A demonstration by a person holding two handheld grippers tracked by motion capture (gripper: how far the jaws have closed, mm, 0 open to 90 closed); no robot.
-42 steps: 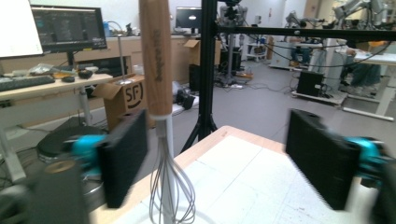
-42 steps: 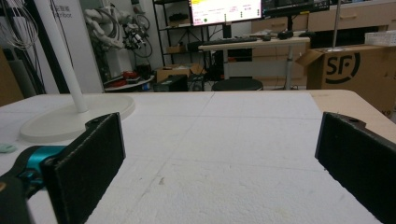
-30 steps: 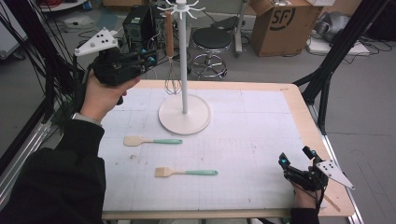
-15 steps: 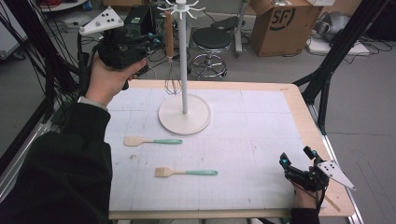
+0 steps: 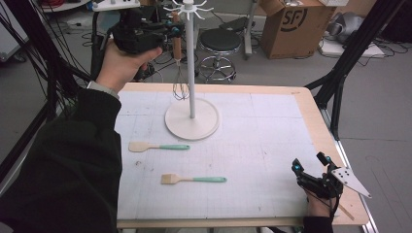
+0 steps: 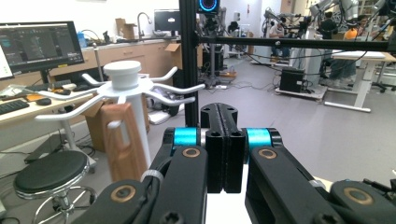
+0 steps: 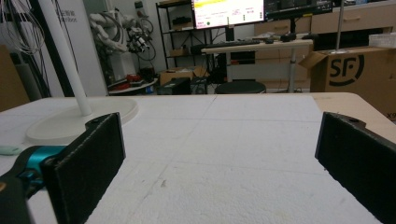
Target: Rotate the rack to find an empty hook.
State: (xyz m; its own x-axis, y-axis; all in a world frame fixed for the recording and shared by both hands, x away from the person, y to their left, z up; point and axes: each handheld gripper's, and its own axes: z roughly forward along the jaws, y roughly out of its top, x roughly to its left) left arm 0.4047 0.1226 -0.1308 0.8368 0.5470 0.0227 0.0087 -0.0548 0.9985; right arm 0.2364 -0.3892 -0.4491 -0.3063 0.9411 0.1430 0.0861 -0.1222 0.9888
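Observation:
A white hook stand [image 5: 191,104] rises from the back middle of the table, and a whisk [image 5: 180,85] hangs from one of its hooks by a wooden handle [image 6: 122,140]. My left gripper [image 5: 171,32] is held high beside the stand's top [image 6: 122,74], just left of the handle. Its jaws are shut against each other with nothing between them [image 6: 225,144]. A spatula [image 5: 158,146] and a brush [image 5: 193,179], both with teal handles, lie flat on the mat. My right gripper [image 5: 309,163] rests near the table's front right corner, open and empty [image 7: 219,163].
A white gridded mat [image 5: 262,145] covers the wooden table [image 5: 316,116]. Behind the table stand a black stool [image 5: 221,41] and a cardboard box [image 5: 291,24]. Black frame posts [image 5: 340,73] flank the table on the right, and cables hang at the left.
My left hand has risen and shifted right toward the top of the stand. The right gripper, the whisk and both utensils on the mat have stayed put.

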